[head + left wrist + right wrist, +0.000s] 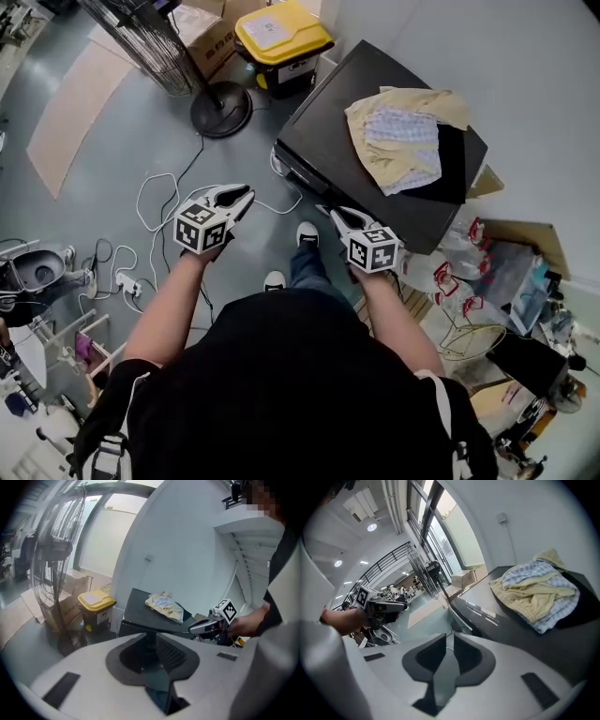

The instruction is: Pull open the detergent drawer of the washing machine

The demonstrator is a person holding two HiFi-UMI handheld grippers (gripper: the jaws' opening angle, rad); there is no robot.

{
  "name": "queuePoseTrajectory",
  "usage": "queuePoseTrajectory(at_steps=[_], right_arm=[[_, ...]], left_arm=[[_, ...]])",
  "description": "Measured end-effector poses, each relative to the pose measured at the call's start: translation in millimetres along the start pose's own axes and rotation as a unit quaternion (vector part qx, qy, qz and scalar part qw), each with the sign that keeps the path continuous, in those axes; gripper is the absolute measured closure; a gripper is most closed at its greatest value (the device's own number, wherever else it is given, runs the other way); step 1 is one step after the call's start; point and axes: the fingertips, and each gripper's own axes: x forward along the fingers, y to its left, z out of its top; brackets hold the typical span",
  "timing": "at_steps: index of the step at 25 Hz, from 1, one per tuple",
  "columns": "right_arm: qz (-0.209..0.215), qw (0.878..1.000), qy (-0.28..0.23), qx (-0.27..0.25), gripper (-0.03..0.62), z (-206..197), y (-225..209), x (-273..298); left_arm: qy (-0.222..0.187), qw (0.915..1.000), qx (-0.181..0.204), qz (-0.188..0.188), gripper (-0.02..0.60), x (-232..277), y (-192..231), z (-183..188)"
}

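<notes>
**Item: washing machine** [356,103]. We log a dark, flat-topped unit ahead of both claws: close in front of the right claw [336,214], and further off to the right of the left claw [246,194]. Neither claw touches it.

**Item: detergent drawer.** We place it on the front panel, facing the claws. The right gripper view shows only a thin strip of that panel with pale markings, so we cannot pick out the drawer or say whether it is shut.

**Item: left claw.** Jaws parted by a slit, nothing between them.

**Item: right claw.** Jaws a narrow gap apart, nothing between them. It points down toward the machine's near front corner.

**Item: sundries.**
- Crumpled cloths [403,141] lie on the machine's top, beyond the right claw.
- A standing fan [220,108] and a yellow-lidded bin [281,33] stand beyond the left claw.
- Loose cables [159,197] lie on the floor to the left of the left claw.

**Step in hand.** We judge this to be the approach, with no grip made yet.

**Next move.** We expect one claw must come down to the panel and find the drawer's front lip. It would then need to spread wide enough to take the lip, pinch it, and draw straight back toward us.
</notes>
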Motion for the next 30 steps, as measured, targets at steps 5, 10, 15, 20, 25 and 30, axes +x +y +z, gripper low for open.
queuePoseTrajectory(at_steps=[5,10,15,20,25,30], right_arm=[[0.003,1.0,0.009,0.006,0.522,-5,-2,15],[-0.006,1.0,0.01,0.01,0.5,-5,-7,27],[-0.027,0.999,0.011,0.018,0.461,-8,-17,38],[-0.032,0.999,0.007,0.031,0.448,-13,-24,49],[-0.037,0.999,0.006,0.037,0.441,-18,-28,62],[-0.05,0.998,0.014,0.032,0.413,-23,-37,76]], left_arm=[[0.011,0.9999,-0.002,-0.001,0.491,11,8,-4],[0.022,0.9997,0.004,-0.009,0.479,26,15,-6],[0.024,0.9993,0.01,-0.025,0.443,44,17,-7],[0.033,0.9987,0.023,-0.03,0.426,67,23,-11],[0.046,0.998,0.038,-0.019,0.411,89,37,-17],[0.055,0.997,0.052,-0.011,0.403,108,50,-17]])
